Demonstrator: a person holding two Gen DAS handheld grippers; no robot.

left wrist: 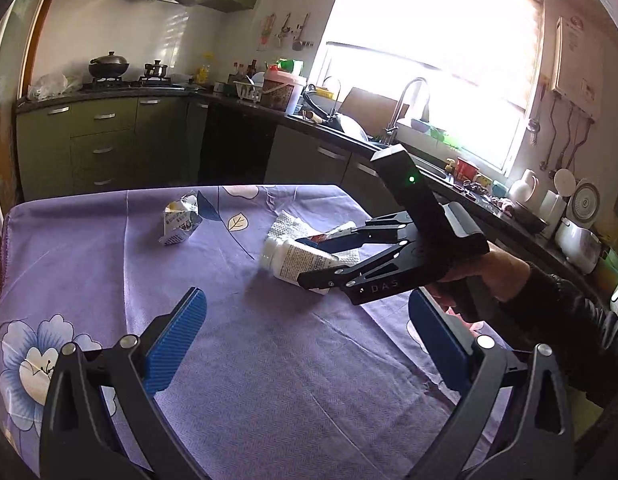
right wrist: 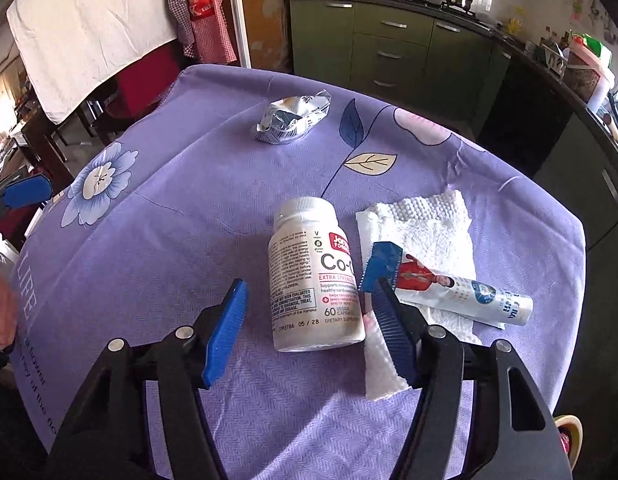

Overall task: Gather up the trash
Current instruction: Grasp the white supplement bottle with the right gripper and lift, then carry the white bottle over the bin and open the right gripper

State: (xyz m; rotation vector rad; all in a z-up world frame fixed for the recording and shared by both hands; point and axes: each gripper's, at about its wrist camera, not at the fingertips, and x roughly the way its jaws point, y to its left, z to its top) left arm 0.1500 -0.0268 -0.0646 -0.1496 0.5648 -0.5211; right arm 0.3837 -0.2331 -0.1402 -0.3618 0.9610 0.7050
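A white supplement bottle [right wrist: 315, 276] lies on its side on the purple flowered tablecloth [right wrist: 149, 240]. Right of it lies a white paper towel [right wrist: 425, 224] with a torn sachet wrapper [right wrist: 449, 288] on top. A crumpled foil carton [right wrist: 293, 118] lies farther back. My right gripper [right wrist: 309, 304] is open, its fingers either side of the bottle's base, just above the table. In the left wrist view the right gripper [left wrist: 329, 256] shows around the bottle [left wrist: 297, 258], with the carton [left wrist: 181, 220] at the back left. My left gripper [left wrist: 305, 320] is open and empty above the cloth.
The table's far edge [left wrist: 169, 194] faces green kitchen cabinets [left wrist: 101, 136] and a dark counter with a sink [left wrist: 389, 136] under a bright window. A white cloth hangs over furniture [right wrist: 89, 28] beyond the table on the left.
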